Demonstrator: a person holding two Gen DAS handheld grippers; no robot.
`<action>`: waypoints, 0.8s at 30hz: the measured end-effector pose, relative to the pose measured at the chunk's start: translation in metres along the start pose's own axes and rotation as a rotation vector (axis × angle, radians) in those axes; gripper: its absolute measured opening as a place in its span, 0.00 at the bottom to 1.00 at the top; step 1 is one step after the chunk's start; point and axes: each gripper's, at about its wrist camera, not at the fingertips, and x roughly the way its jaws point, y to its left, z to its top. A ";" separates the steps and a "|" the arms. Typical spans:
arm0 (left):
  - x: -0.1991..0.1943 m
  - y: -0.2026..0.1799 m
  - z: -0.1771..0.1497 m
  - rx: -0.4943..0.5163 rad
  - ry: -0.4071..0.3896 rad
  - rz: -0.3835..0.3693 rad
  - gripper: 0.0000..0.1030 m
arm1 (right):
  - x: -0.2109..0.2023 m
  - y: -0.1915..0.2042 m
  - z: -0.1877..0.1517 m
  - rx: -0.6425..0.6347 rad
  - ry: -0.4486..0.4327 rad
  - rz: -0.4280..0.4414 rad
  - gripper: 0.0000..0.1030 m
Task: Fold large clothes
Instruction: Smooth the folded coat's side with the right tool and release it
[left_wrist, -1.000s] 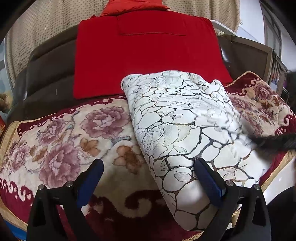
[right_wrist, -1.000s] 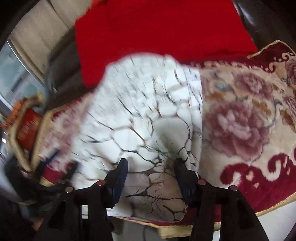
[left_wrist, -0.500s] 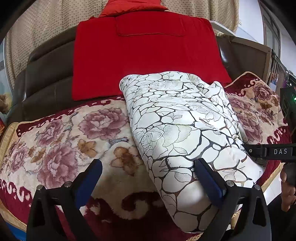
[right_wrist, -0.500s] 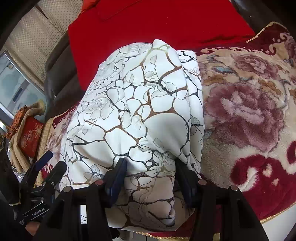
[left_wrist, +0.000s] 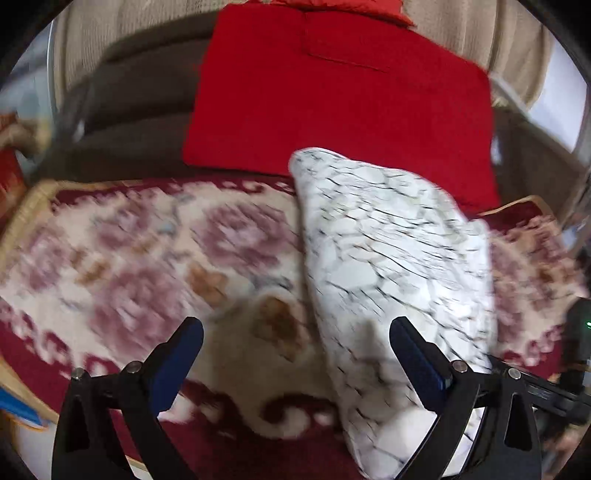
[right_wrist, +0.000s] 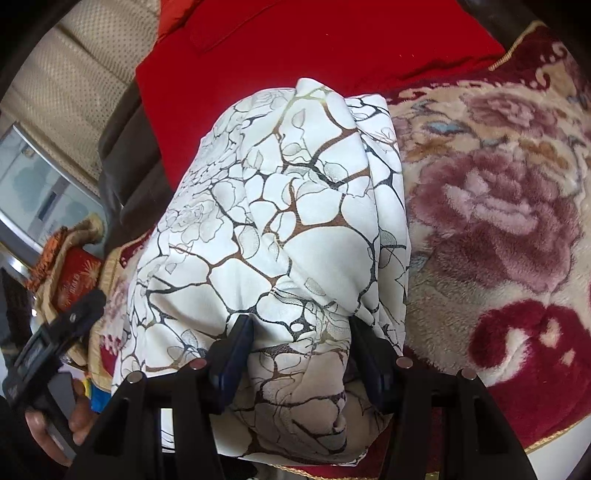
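Left tool (left_wrist: 295, 356) has lifted back, jaws empty and apart.
Right tool (right_wrist: 299, 352) pinches the folded garment (right_wrist: 280, 221) at 6 o'clock; bundle may unroll.

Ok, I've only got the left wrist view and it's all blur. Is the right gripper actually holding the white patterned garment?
Observer: Yes. The right wrist view shows the right gripper clamped on the near end of the garment, with fabric bunched between its pads.
Operator: Where does that end sit?
Observer: At the gold-trimmed front edge of the floral blanket.
Operator: Anything of my left side from there?
Observer: The left hand shows at lower left, wrapped round a black handle beside the garment.
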 end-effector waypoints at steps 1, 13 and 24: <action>0.007 -0.005 0.003 0.036 0.018 0.049 0.98 | 0.000 -0.002 0.000 0.004 0.001 0.010 0.56; 0.023 -0.028 -0.018 0.215 -0.108 0.170 0.99 | -0.057 -0.008 0.042 0.056 -0.090 0.193 0.56; 0.025 -0.031 -0.016 0.246 -0.120 0.151 0.99 | 0.062 -0.030 0.134 0.186 0.143 -0.012 0.48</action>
